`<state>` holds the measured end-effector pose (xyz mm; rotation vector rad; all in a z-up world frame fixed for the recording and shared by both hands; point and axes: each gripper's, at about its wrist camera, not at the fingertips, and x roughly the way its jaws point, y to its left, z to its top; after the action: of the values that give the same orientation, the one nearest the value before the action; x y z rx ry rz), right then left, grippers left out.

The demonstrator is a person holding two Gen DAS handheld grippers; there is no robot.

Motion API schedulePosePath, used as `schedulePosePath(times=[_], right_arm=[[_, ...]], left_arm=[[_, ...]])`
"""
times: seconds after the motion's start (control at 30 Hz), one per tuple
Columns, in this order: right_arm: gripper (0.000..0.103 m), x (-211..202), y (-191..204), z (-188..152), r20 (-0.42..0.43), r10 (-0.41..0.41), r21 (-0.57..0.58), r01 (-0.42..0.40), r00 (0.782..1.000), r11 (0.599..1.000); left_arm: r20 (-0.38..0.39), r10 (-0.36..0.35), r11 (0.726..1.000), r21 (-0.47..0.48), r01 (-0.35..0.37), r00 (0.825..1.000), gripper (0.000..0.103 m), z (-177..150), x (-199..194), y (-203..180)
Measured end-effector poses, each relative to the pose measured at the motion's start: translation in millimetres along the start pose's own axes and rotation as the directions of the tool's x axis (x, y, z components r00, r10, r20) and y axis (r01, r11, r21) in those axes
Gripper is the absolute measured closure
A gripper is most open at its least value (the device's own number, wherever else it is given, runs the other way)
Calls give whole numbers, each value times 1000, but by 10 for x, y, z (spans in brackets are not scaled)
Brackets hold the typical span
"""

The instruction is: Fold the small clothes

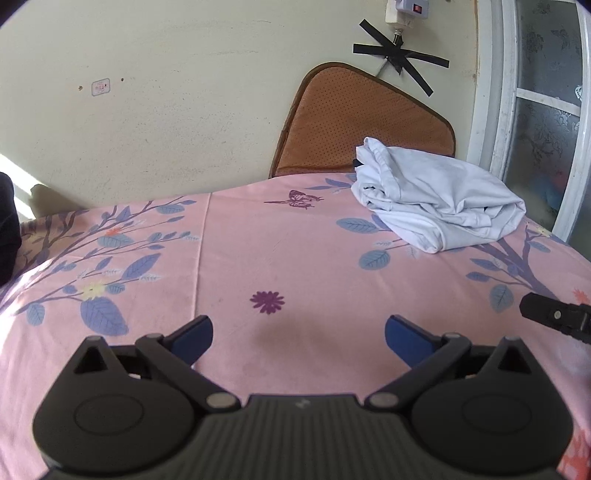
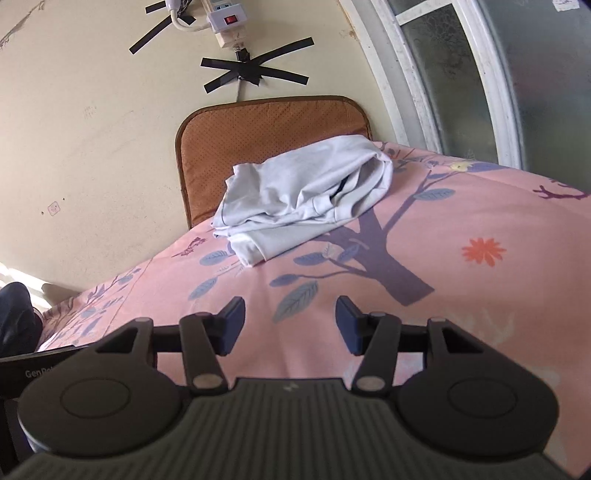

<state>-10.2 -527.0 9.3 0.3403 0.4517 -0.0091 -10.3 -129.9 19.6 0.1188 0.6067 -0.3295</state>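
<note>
The folded white garment (image 1: 436, 199) lay bundled on the pink floral sheet (image 1: 295, 251), up at about two o'clock in the left wrist view and at roughly twelve o'clock in the right wrist view (image 2: 306, 195), near the far edge of the covered surface. It was loosely folded, with a rolled edge and a few creases showing, and nothing touched it. Just behind it, an orange-brown perforated cushion (image 1: 365, 122) leaned upright against the cream wall (image 1: 166, 110). Above the cushion, at about one o'clock, strips of black tape (image 1: 400, 59) crossed over a cable below a white power strip (image 2: 231, 22). A white-framed window with frosted glass (image 1: 543, 122) stood at three o'clock. The left gripper (image 1: 298, 338) hovered over bare sheet at six o'clock, well apart from the garment, its blue-padded jaws spread fully wide with nothing between them. The right gripper (image 2: 290, 319) also hung over bare sheet, its jaws moderately parted and empty; one of its dark fingers (image 1: 554, 317) showed at the four o'clock edge of the left view.
</note>
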Motion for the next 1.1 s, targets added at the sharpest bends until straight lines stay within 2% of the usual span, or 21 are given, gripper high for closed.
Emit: schedulePosePath(times=[0.03, 0.2, 0.33, 0.4, 0.53, 0.63, 0.7, 0.8, 0.93, 1.1], right_arm=[[38, -1, -9, -19, -7, -10, 10, 10, 1000, 1000], [37, -8, -189, -5, 20, -15, 118, 12, 1000, 993], [37, -29, -264, -12, 35, -9, 160, 3, 999, 987], [37, -35, -278, -14, 42, -21, 172, 14, 999, 985], [32, -3, -178, -8, 26, -48, 117, 45, 998, 992], [29, 10, -170, -2, 21, -44, 101, 42, 999, 994], [28, 20, -145, -3, 19, -57, 90, 55, 998, 994], [19, 63, -66, 5, 4, -65, 44, 65, 998, 997], [17, 74, -75, 8, 4, -60, 47, 60, 998, 997], [17, 61, -78, 2, 11, -54, 63, 53, 998, 997]], left_arm=[[7, 14, 1000, 1, -14, 1000, 0, -31, -2, 16], [35, 16, 999, -49, -15, 999, 0, -63, -50, 100], [36, 30, 998, -48, -28, 999, 0, -68, -50, 57], [46, 38, 999, -16, -37, 998, 0, -78, -60, -4], [102, -42, 997, 72, 34, 994, 0, -131, -160, -80], [137, -58, 997, 62, 50, 989, 0, -149, -218, -59], [145, -92, 995, 49, 86, 985, 0, -154, -245, -13], [176, -149, 989, 14, 149, 973, 0, -171, -296, 92], [102, -201, 979, -12, 204, 974, 0, -110, -172, 117], [58, -198, 976, -84, 202, 978, 0, -85, -64, 190]])
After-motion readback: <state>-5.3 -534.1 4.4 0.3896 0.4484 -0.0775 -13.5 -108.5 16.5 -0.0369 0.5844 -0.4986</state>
